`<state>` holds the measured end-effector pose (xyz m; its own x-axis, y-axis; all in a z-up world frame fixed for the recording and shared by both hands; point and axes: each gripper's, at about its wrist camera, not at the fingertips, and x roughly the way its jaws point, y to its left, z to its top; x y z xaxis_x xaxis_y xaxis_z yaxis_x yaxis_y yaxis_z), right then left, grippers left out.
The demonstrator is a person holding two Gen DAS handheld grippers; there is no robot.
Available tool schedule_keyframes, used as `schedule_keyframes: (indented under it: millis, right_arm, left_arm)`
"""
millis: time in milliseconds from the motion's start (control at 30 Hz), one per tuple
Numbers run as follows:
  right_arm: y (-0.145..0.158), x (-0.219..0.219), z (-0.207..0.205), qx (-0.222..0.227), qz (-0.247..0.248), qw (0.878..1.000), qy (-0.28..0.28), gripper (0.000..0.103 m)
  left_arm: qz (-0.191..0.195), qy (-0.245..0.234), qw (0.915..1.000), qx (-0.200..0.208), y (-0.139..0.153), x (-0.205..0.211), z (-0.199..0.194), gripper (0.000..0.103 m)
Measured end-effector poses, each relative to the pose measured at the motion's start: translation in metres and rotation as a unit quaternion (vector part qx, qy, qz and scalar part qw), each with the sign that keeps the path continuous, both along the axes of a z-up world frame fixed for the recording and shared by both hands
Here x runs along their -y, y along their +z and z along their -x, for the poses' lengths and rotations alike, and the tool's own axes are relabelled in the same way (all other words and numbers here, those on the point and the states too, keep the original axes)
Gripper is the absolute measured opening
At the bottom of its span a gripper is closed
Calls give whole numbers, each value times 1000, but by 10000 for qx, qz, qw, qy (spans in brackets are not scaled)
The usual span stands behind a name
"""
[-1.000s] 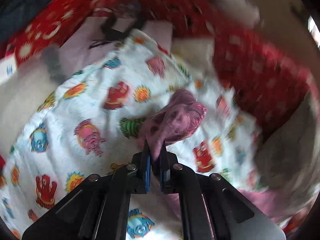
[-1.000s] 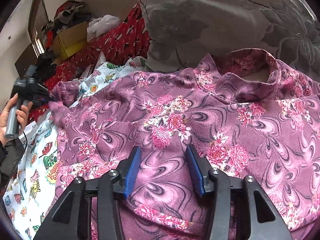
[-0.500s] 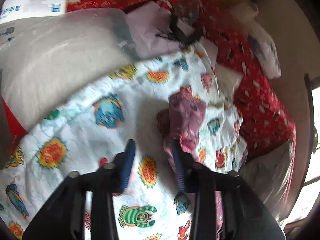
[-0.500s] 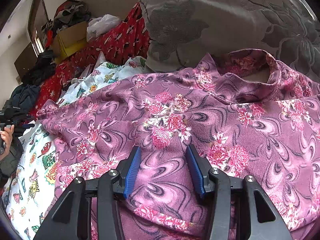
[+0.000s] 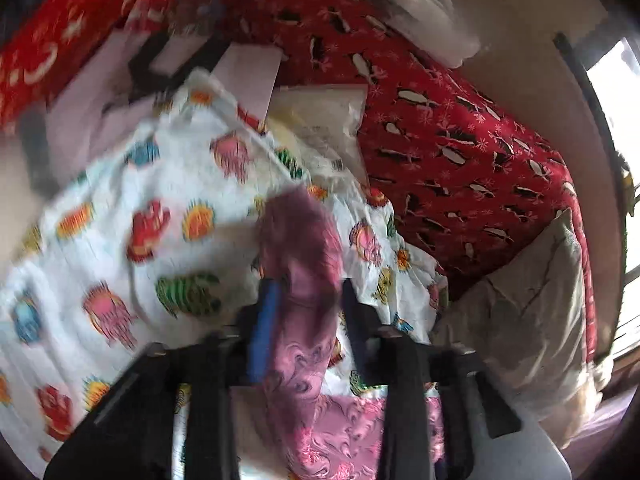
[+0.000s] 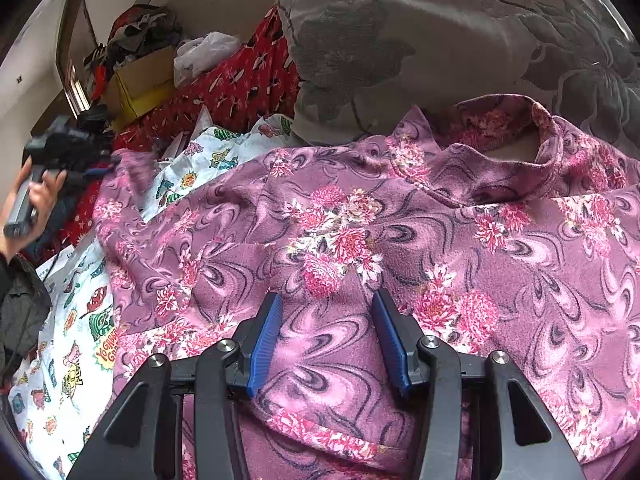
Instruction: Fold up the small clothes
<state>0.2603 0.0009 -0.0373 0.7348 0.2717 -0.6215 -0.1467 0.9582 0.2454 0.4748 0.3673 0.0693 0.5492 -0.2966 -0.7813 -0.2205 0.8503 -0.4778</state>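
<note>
A purple floral top [image 6: 360, 240] lies spread on a white cartoon-print sheet [image 6: 80, 328], collar at the upper right. My right gripper [image 6: 326, 316] is open, its blue pads resting on the body of the top. My left gripper [image 5: 306, 300] is open with the end of the top's sleeve [image 5: 304, 248] lying between its fingers; the view is blurred. In the right wrist view the left gripper [image 6: 102, 164] is at the far left, at the lifted sleeve end [image 6: 134, 168].
A grey pillow [image 6: 420, 40] lies behind the top. A red penguin-print blanket [image 5: 460, 152] and papers [image 5: 320, 120] lie beyond the sheet [image 5: 120, 220]. A cardboard box with clothes [image 6: 136, 72] and a white bag [image 6: 204, 52] sit at the back.
The left gripper let go of the sleeve end, pulled away with open jaws, then came back around the sleeve. The right gripper has not moved.
</note>
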Motion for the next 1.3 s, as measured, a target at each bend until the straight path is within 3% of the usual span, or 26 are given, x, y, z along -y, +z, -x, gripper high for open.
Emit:
schedule_keyframes:
  millis: [67,133,267,467,600,733,767,800,1067,1233,1300]
  right_arm:
    - [0,1,0,8,-20,10000,-1,50]
    - [-1,1,0,11,-53,10000,2,50]
    - [-1,2,0,12,-61,10000,1,50]
    - [-1,2,0,11,-35,10000,-4,50]
    - [-1,2,0,11,-38,10000,-3,50]
    - [-1,2,0,11,-64,10000,0,50]
    - [-1,2,0,12,-65,10000,1,50]
    - [-1,2,0,12,-65,10000,1,50]
    - [-1,2,0,8,-53,10000,-6,50]
    - [-1,1,-1,4,-27,10000,-11,50]
    - [-1,1,-1,2,-15,10000,-12,50]
  left_arm:
    - [58,110,9997,199,5,-14,8,51]
    - [103,241,9994,239,-2,-29,15,51]
    - [136,278,9993,-223,-45,-41,24,48]
    - [470,-201,9982,-312,-74,-1,18,49]
    - [777,-693,9926,-630,-92,36,6,52]
    - [-62,-979,9942,-442,-86,63,15,48]
    - [-173,-993,9942,-365,-83,65,18,27]
    - [-278,-969,9943,-335,-81,65,21,8]
    - [-6,-197,9997,169,-37,1,76,7]
    - [-548,609,9963,-268,-41,-45,118,6]
    - [-195,786,9960,-385,-54,-71,128,7]
